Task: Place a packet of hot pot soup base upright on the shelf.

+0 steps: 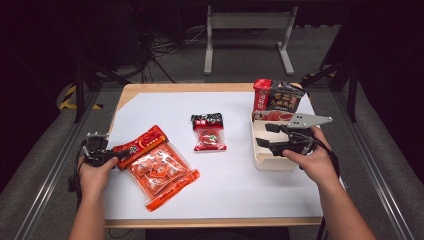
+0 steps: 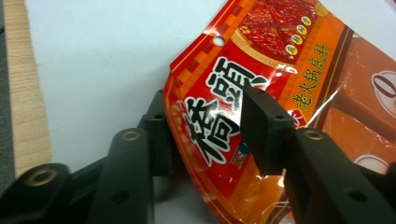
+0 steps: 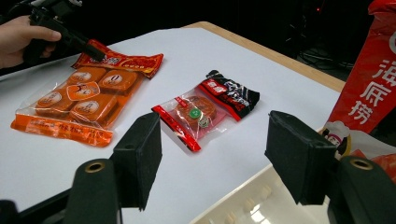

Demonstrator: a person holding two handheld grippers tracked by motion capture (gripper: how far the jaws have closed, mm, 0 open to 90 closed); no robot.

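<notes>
A large orange packet [image 1: 160, 172] of wrapped blocks lies flat at the front left of the white sheet. My left gripper [image 1: 117, 156] reaches its red header from the left. In the left gripper view the header [image 2: 219, 107] lies between the two pads [image 2: 264, 126], which stand well apart with a wide gap between them; the left gripper [image 2: 208, 130] is open. My right gripper [image 1: 263, 135] hovers open over the white tray [image 1: 272, 162] at the right, with nothing between its jaws [image 3: 215, 158]. A small red and black packet [image 1: 208, 132] lies mid-table.
Two upright packets, one red and one black [image 1: 277, 95], stand at the tray's far end; the red one [image 3: 373, 84] rises at the right of the right gripper view. The wooden table edge [image 1: 210, 221] frames the white sheet. A metal stand [image 1: 247, 30] is on the floor beyond.
</notes>
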